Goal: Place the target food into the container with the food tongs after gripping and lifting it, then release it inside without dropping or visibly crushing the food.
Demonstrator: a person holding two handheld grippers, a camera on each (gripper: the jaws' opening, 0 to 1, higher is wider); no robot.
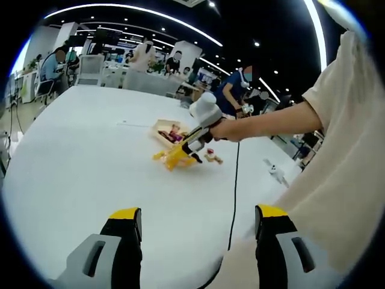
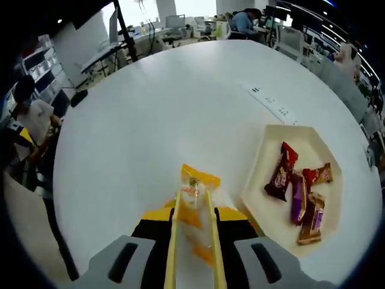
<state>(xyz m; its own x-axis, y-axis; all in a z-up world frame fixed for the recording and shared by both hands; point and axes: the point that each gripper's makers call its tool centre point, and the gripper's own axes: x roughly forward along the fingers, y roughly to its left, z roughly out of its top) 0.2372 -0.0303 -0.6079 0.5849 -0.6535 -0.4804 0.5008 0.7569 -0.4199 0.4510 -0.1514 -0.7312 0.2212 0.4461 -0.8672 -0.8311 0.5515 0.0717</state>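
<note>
White tabletop (image 1: 90, 156) is spreading across both views, a broad round table sitting in an open office. In the left gripper view, a person's sleeve (image 1: 346, 150) in cream cloth is filling the three o'clock side, and the forearm is reaching toward the centre, with the hand (image 1: 225, 128) holding the right gripper (image 1: 191, 146) low over the table. A black cable (image 1: 234, 192) is running from that hand down toward six o'clock. The left gripper (image 1: 195, 232) is hovering at six o'clock in its own view with its yellow-tipped jaws standing wide apart and nothing between them.

In the right gripper view, a cream hexagonal tray (image 2: 264, 150) is lying at four o'clock from the centre, holding wrapped chocolate bars (image 2: 301, 192) in red, purple and brown wrappers. The right gripper (image 2: 194, 208) is rising from six o'clock, and its jaws are pressing together on yellow food tongs (image 2: 192, 253). The tong tips are pinching a small snack packet (image 2: 195, 183) with an orange-yellow top edge, just at the eleven o'clock side of the tray and outside it; whether the packet is touching the table I cannot tell.

In the left gripper view, the tray (image 1: 162, 128) is lying just beyond the tongs (image 1: 174, 158), and a small wrapped snack (image 1: 212, 158) is lying on the table beside them, at their three o'clock.
</note>
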